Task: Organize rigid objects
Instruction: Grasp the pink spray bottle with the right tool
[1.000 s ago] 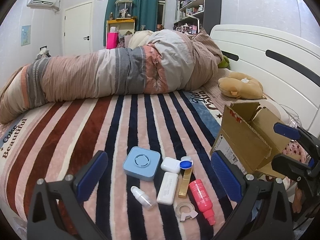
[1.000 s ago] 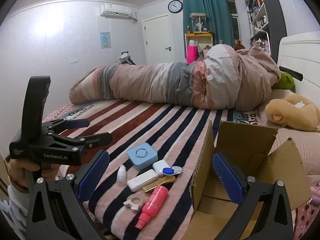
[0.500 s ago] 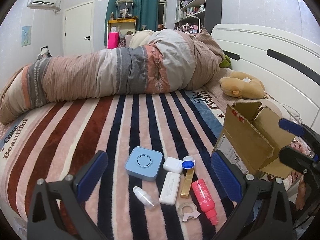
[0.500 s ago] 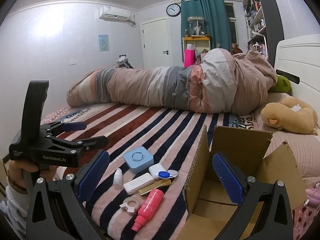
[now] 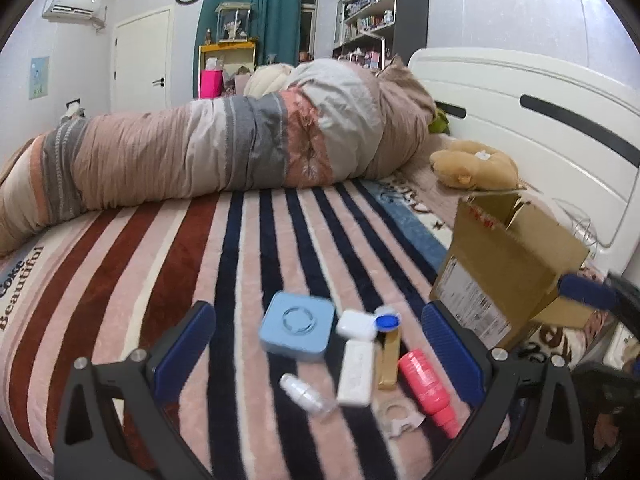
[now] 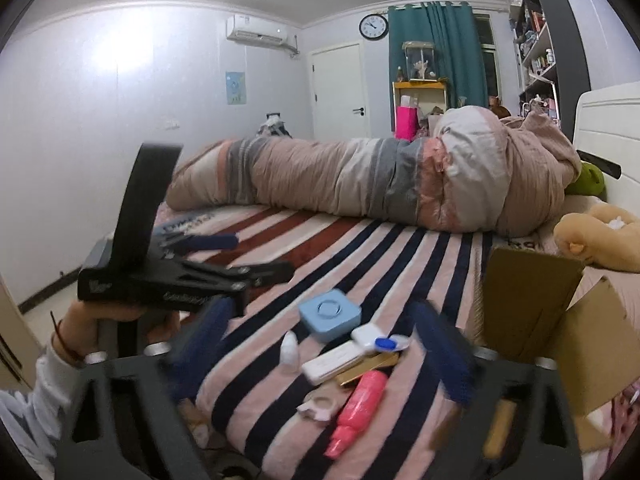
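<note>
Several small objects lie on the striped blanket: a blue square case (image 5: 297, 328) (image 6: 330, 315), a white rectangular case (image 5: 355, 373) (image 6: 334, 362), a pink bottle (image 5: 428, 387) (image 6: 358, 408), a small clear dropper bottle (image 5: 302, 394) (image 6: 290, 350), a gold stick (image 5: 389, 356), a tape ring (image 5: 398, 416) and a small white case with a blue cap (image 5: 368, 322). An open cardboard box (image 5: 504, 264) (image 6: 560, 340) stands to their right. My left gripper (image 5: 320, 352) is open just before the pile. My right gripper (image 6: 320, 356) is open above the pile, blurred.
A rolled striped duvet (image 5: 224, 152) lies across the far side of the bed. A tan plush toy (image 5: 472, 164) sits by the white headboard (image 5: 540, 128). The left gripper's body and the hand holding it (image 6: 120, 276) show in the right wrist view.
Both grippers have moved closer and lower toward the pile of objects. The right gripper has swung left, away from the box, and is motion-blurred. Both stay open.
</note>
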Demonstrator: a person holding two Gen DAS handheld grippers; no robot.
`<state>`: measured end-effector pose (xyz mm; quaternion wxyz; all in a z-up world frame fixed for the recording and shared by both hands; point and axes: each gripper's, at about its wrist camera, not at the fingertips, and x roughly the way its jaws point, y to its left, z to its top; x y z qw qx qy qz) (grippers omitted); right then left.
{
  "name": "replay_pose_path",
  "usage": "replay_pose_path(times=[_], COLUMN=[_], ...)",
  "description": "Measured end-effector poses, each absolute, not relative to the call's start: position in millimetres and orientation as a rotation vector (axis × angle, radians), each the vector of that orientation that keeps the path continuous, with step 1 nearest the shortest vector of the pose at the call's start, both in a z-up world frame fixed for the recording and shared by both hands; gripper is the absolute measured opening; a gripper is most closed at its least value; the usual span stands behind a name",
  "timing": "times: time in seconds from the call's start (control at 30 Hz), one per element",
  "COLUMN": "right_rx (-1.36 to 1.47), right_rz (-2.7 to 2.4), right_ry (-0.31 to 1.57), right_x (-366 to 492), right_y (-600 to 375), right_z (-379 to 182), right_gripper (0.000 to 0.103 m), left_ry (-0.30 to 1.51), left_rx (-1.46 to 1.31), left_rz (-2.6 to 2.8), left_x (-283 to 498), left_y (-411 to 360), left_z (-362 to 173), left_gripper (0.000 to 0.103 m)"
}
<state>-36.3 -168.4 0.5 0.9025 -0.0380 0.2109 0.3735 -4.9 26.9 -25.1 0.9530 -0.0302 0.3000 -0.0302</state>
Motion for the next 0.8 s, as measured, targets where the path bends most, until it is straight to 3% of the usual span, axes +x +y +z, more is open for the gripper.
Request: replay_pose_path(times=[0.2, 0.5, 0.73, 0.8], right_rx=[0.012, 0.015, -0.018, -0.016], right_rz=[0.694, 0.446, 0.366, 0.343], right_ry=[0.627, 0.831, 0.838, 0.845], right_x=[-30, 5, 25, 34], right_y=[-149, -150, -137, -130], right_z=[-66, -155, -157, -158], right_gripper=[0.045, 0.028, 0.029, 0.036], left_ry=[0.653, 0.747, 0.798, 0.843], left_rx=[-0.105, -0.161, -0.121, -0.145], left_rz=[-0.122, -0.109, -0.097, -0.115], left_x=[-1, 20, 32, 37], left_y=[44, 58, 53, 50], left_z=[-48, -95, -119, -130], left_gripper=[0.102, 0.102, 0.102, 0.102])
